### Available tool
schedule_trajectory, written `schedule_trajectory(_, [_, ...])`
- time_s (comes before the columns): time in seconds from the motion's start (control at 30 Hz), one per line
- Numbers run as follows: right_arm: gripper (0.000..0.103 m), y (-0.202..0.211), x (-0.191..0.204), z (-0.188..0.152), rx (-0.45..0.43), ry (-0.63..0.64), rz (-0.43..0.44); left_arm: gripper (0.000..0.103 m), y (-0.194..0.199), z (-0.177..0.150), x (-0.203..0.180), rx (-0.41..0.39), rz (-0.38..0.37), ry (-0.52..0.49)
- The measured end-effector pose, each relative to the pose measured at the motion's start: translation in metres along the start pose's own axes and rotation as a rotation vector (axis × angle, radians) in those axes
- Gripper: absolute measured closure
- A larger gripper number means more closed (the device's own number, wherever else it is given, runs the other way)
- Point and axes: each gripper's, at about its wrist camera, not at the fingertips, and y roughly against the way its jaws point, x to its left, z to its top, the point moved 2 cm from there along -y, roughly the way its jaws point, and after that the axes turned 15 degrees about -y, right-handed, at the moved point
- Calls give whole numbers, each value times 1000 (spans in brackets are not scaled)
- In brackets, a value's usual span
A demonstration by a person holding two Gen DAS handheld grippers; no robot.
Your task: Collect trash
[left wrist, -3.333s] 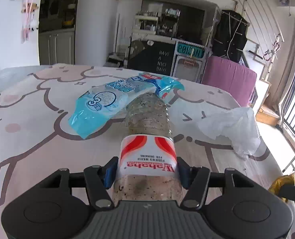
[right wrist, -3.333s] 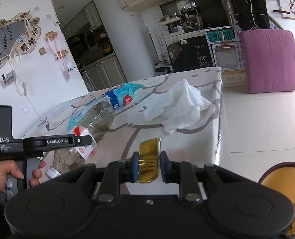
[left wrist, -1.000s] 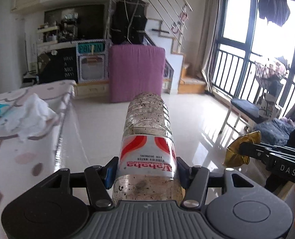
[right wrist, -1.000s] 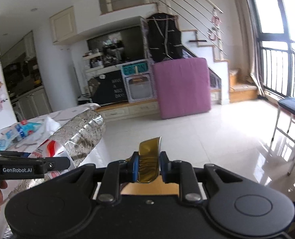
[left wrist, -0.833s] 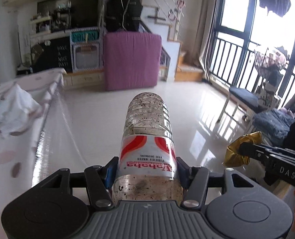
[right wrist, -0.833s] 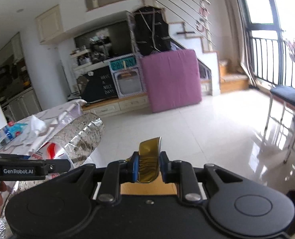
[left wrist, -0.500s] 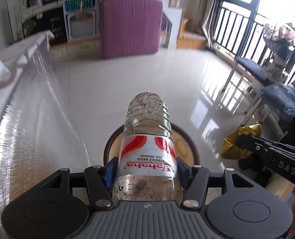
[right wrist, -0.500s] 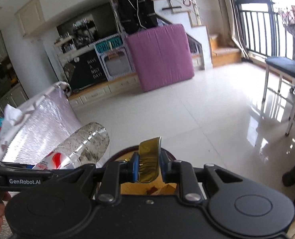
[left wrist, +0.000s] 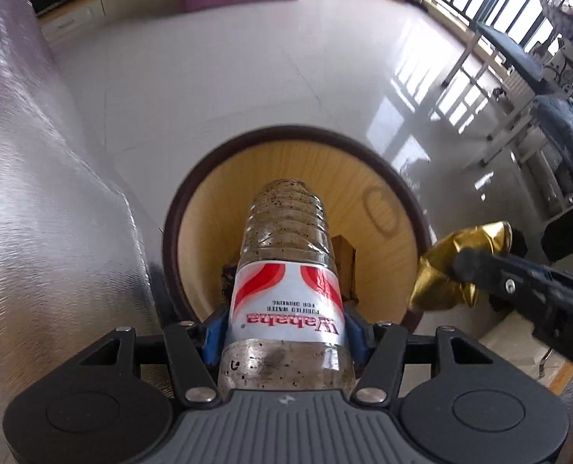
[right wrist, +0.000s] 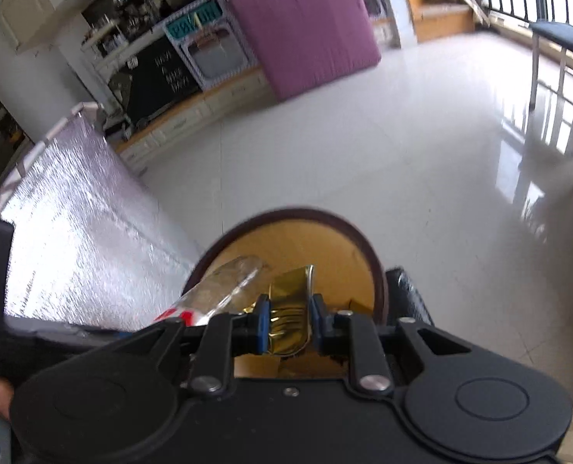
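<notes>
My left gripper (left wrist: 284, 332) is shut on a dirty clear plastic bottle (left wrist: 286, 266) with a red and white label. The bottle points down into the mouth of a round bin (left wrist: 193, 232) with a dark rim and a yellow inside. My right gripper (right wrist: 285, 326) is shut on a crumpled gold foil wrapper (right wrist: 288, 305), held over the bin (right wrist: 375, 266) from the right. In the left wrist view the gold wrapper (left wrist: 441, 274) hangs at the bin's right rim. The bottle (right wrist: 224, 286) shows at the left of the right wrist view. Some brown scraps lie inside the bin.
The table's side, draped in a silvery cover (left wrist: 35, 193), stands close on the left of the bin. A glossy white floor (right wrist: 364, 147) spreads beyond. A purple mat (right wrist: 306, 27) leans at the far wall. A chair (left wrist: 518, 69) and a railing stand at the right.
Both grippers swung away from the table, sank and tipped downward. The bin came into view and now lies directly under the bottle and the gold wrapper. Both grips stayed the same.
</notes>
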Motion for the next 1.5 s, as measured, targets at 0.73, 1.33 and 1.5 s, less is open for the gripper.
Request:
schedule_trajectory(0.73, [81,-52,2,-5,152,18,-44,28,-14,7,8,14,39,74])
schedule_trajectory(1.33, [49,-97,-1,19,53,22,-104,7,-10,7,16,14,102,144])
schedule_trajectory(1.5, [38,-88,-4,23,70,32,-117,0,-11,4,15,21,138,131])
